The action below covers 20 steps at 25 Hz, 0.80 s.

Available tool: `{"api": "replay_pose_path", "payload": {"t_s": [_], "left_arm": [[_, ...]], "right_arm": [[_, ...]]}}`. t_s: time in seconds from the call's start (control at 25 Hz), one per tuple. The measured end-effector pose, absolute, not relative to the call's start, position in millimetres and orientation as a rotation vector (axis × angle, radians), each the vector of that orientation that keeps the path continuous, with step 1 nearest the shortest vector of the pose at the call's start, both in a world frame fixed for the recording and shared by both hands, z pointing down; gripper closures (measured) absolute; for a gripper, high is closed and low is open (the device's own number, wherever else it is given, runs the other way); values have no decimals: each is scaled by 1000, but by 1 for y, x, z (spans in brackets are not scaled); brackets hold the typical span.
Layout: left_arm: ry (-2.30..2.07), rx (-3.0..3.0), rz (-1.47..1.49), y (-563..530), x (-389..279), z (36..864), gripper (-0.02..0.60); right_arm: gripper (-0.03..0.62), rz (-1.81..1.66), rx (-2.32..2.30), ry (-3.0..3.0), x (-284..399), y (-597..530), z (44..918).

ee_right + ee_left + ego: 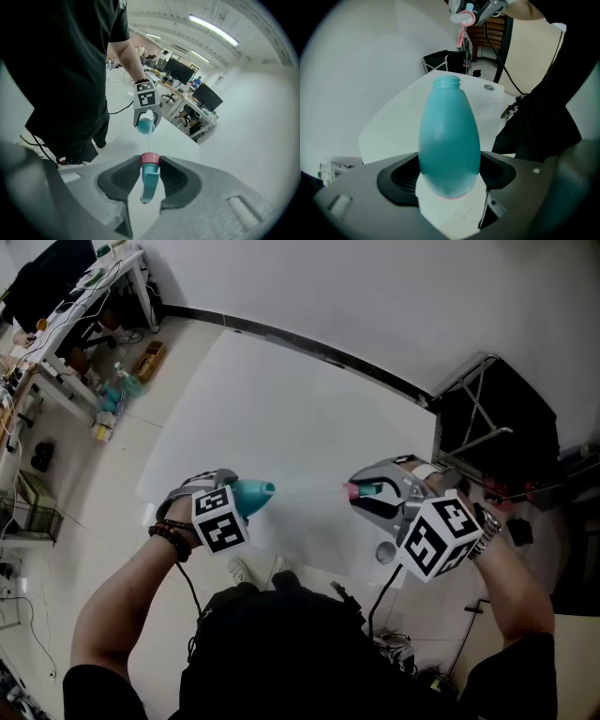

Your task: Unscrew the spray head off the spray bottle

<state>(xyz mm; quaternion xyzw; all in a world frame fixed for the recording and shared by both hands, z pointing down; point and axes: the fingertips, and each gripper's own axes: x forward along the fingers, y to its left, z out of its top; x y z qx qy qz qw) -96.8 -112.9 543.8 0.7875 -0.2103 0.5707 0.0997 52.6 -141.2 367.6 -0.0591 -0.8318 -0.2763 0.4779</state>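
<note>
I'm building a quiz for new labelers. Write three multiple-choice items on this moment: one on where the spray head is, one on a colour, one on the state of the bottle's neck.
1. Where is the spray head?
A. Screwed on the bottle
B. In the right claw
C. In the left claw

2. What colour is the head's collar?
A. Yellow
B. Black
C. Pink

3. How is the bottle's neck?
A. Bare, threads showing
B. Capped
C. Taped over

Key:
1 B: the right claw is shut on the spray head, while the left claw grips the bottle.
2 C: the collar shows pink in the right gripper view.
3 A: the left gripper view shows open threads with nothing on them.
</note>
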Motion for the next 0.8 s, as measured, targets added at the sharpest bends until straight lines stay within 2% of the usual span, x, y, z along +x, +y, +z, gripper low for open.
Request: {"api": "replay_pose_path", "payload": {"t_s": [0.32,0.8], "left_arm": [[-673,2331,1608,-125,-100,547,169],[-970,2394,1124,-178,-76,539,169]], "right_arm": [[474,-605,-70,-2082,58,-152,382],[474,-242,254,-2269,75,-193,422]]}}
